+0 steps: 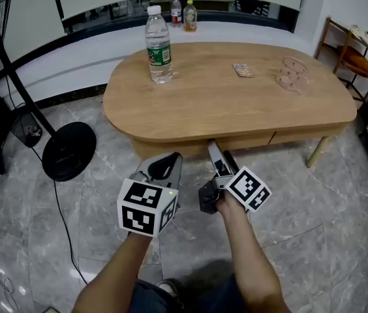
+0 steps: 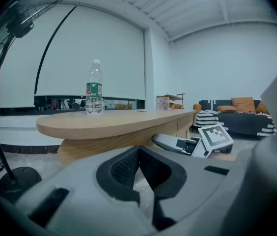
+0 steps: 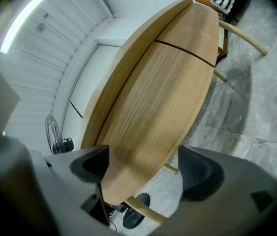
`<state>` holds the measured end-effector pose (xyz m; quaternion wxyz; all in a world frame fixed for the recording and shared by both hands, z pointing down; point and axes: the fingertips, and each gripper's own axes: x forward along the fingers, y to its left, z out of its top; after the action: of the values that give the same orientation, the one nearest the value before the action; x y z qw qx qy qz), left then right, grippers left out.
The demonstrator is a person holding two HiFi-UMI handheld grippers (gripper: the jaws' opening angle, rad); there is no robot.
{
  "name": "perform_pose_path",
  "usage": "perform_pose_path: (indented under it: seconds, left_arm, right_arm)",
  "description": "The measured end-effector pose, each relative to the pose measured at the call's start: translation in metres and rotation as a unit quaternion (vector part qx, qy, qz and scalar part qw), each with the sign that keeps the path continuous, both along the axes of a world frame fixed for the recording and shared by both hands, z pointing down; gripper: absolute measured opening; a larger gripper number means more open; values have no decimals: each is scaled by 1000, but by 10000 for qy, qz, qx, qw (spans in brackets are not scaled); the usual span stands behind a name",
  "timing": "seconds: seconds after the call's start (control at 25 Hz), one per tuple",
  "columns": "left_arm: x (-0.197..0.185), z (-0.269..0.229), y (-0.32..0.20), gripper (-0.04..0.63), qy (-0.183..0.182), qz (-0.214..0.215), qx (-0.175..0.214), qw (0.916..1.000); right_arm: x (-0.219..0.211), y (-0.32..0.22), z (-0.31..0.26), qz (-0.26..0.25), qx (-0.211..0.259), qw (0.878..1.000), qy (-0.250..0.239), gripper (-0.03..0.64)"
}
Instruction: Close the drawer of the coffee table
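- Grey marble-tile floor (image 1: 92, 201) runs under everything.
- An oval wooden coffee table (image 1: 236, 103) stands on it.
- Its drawer (image 1: 236, 141) sits under the near edge, front apparently flush.
- The right gripper (image 1: 218, 154) faces that front, jaws spread, empty.
- The left gripper (image 1: 164, 165) is beside it, jaws together, empty.
- 1 water bottle (image 1: 159, 44) stands upright on the tabletop.

I see the wooden coffee table (image 1: 203, 106) standing on grey tiles (image 1: 99, 223). On top: a water bottle (image 1: 159, 47), a flat packet (image 1: 242, 70), a clear dish (image 1: 293, 75).
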<state>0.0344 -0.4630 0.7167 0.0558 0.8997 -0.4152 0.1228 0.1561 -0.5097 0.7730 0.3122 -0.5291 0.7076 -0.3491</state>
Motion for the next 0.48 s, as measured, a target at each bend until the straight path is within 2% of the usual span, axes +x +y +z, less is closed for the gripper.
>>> perform_pose_path:
  seconds: [0.16, 0.28, 0.36, 0.48]
  left_arm:
    - [-2, -9, 17, 2, -129, -120, 126, 9998]
    - [-8, -28, 27, 2, -218, -256, 333, 9989]
    - [-9, -43, 32, 2, -354, -195, 443, 9982]
    - [-19, -71, 36, 2, -327, -211, 337, 9987]
  right_arm:
    - [0, 24, -10, -85, -55, 9997, 225, 398]
    - [-1, 44, -26, -229, -101, 9979, 604, 365]
    - [0, 55, -42, -324, -158, 9952, 915, 334]
    - [5, 68, -71, -356, -294, 9905, 1299, 317]
